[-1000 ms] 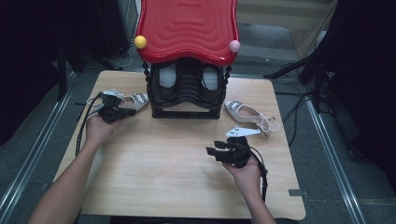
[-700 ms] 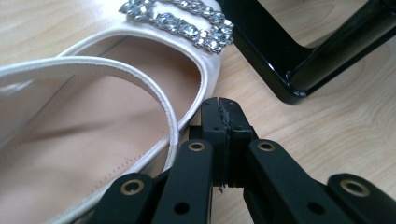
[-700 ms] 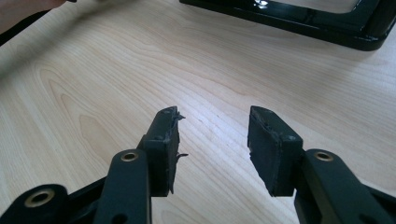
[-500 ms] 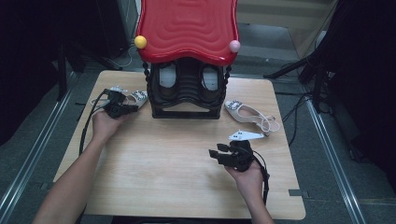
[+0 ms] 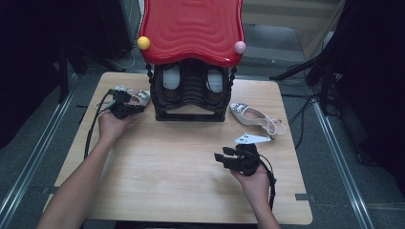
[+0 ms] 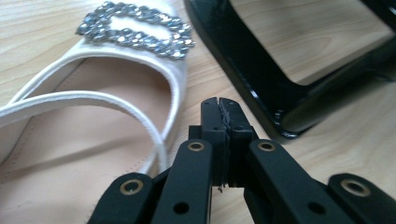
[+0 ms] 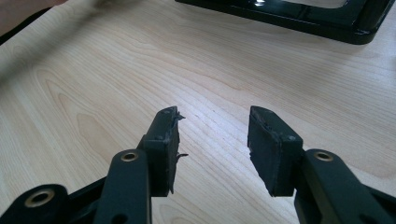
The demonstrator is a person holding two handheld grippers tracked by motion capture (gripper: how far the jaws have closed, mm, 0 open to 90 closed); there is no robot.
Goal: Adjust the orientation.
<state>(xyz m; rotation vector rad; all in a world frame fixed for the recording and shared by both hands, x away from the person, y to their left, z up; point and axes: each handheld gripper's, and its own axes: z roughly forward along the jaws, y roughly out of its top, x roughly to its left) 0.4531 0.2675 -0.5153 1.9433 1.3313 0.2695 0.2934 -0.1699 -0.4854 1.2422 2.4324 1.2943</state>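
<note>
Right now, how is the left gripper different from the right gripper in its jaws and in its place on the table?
The left gripper has its jaws shut together with nothing between them; the right gripper has its jaws open and empty. The left gripper sits beside the white shoe with the sparkling buckle, near the black stand; the right gripper is over bare table, apart from the other shoe. Both have black jaws and are hand-held.

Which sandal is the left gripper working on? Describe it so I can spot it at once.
Find the black rack under the red wavy top. The sandal lies on the table against the rack's left side, by the shut left gripper. Its twin lies alone on the rack's right.
</note>
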